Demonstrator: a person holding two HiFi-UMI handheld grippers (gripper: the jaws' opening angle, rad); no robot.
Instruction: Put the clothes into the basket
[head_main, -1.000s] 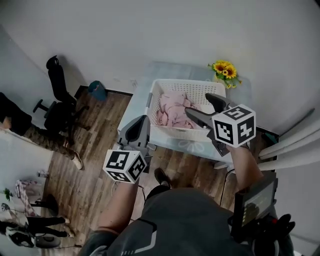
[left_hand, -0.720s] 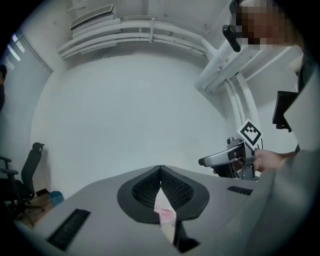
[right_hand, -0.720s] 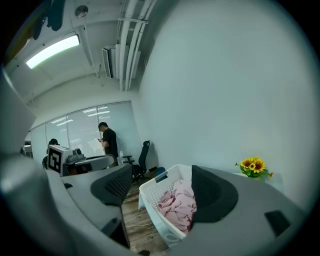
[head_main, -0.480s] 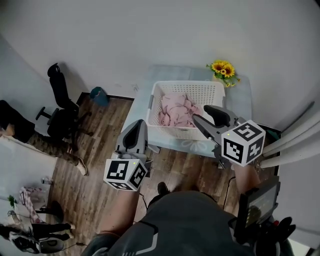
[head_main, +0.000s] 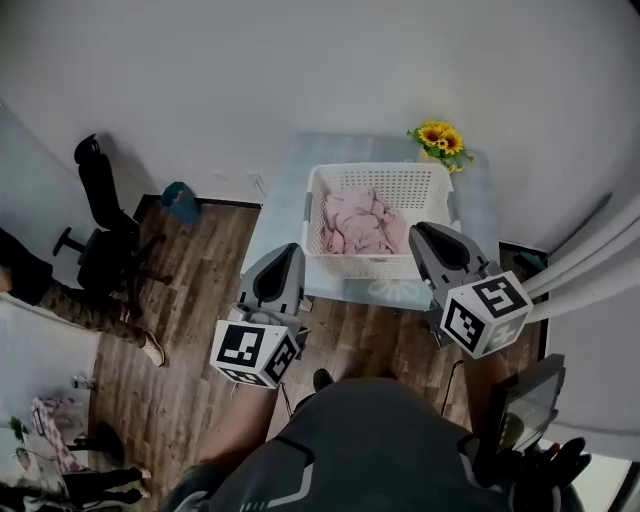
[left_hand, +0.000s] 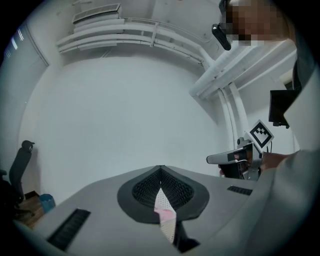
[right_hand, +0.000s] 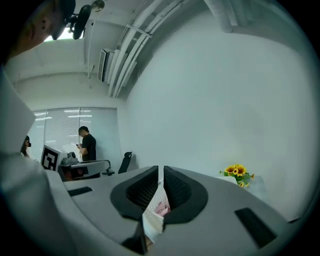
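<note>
Both grippers empty, clothes in the basket

The left gripper (head_main: 288, 250) has its jaws clenched on nothing; the right gripper (head_main: 420, 230) has its jaws closing, nothing between them. Beyond, pink clothes (head_main: 362, 222) lie inside the white basket (head_main: 365, 266) on the bench (head_main: 285, 185). No garment shows outside it, so the task looks finished.

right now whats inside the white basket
Crumpled pink clothes lie inside the white basket. They cover most of its floor, so anything beneath the pile cannot be seen.
</note>
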